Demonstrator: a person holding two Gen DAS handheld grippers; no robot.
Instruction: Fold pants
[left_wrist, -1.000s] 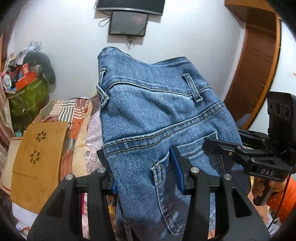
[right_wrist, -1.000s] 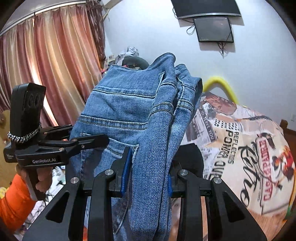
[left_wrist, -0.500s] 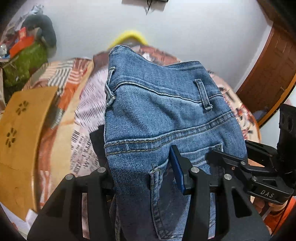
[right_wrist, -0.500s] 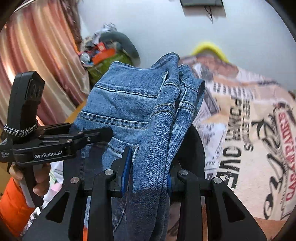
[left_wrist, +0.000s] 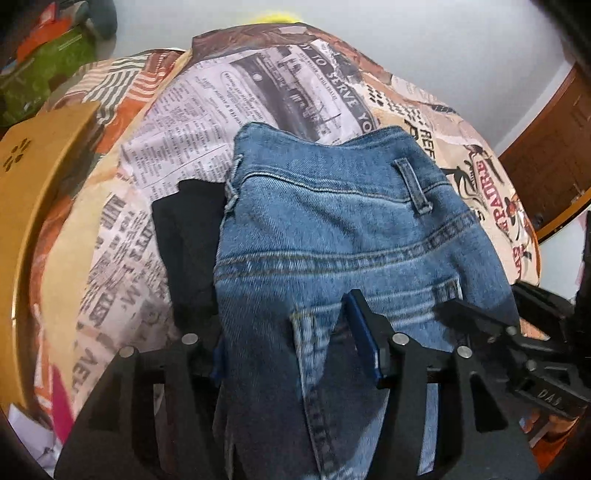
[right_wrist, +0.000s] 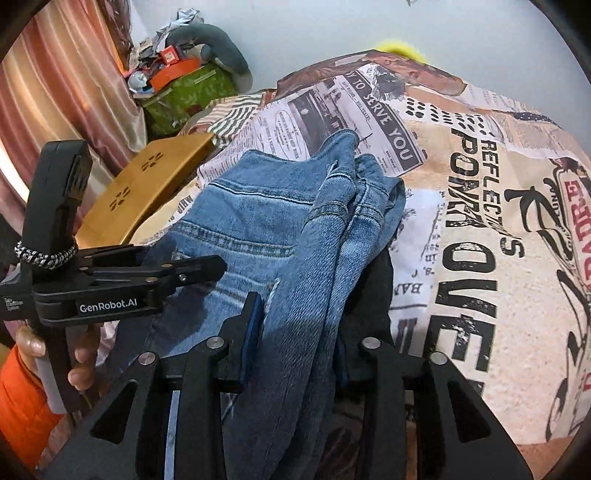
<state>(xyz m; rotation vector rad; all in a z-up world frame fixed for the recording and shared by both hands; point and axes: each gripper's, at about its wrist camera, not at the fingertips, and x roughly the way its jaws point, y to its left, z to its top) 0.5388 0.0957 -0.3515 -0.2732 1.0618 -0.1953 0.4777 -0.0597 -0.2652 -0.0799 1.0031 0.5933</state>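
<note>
Folded blue jeans (left_wrist: 332, 229) lie waistband-forward on the newspaper-print bedspread (left_wrist: 166, 147), partly over a black garment (left_wrist: 184, 240). My left gripper (left_wrist: 291, 332) has the back-pocket area between its blue pads; its jaws are opening, with denim still filling the gap. My right gripper (right_wrist: 299, 321) holds the bunched folded edge of the jeans (right_wrist: 258, 221); its jaws are opening too, and the right pad is hidden by cloth. Each gripper shows in the other's view, the right gripper (left_wrist: 480, 321) and the left gripper (right_wrist: 207, 266), side by side on the jeans.
A wooden board with flower cut-outs (right_wrist: 147, 188) lies along the bed's left edge. A green bag with clutter (right_wrist: 184, 88) stands in the far left corner by a curtain. A brown door (left_wrist: 554, 155) is at the right. A hand in an orange sleeve (right_wrist: 81, 369) grips the left handle.
Both grippers have come down with the jeans, from up against the wall to the bedspread, and tipped downward. The jeans' waist now rests on the bed. The left jaws stand slightly wider.
</note>
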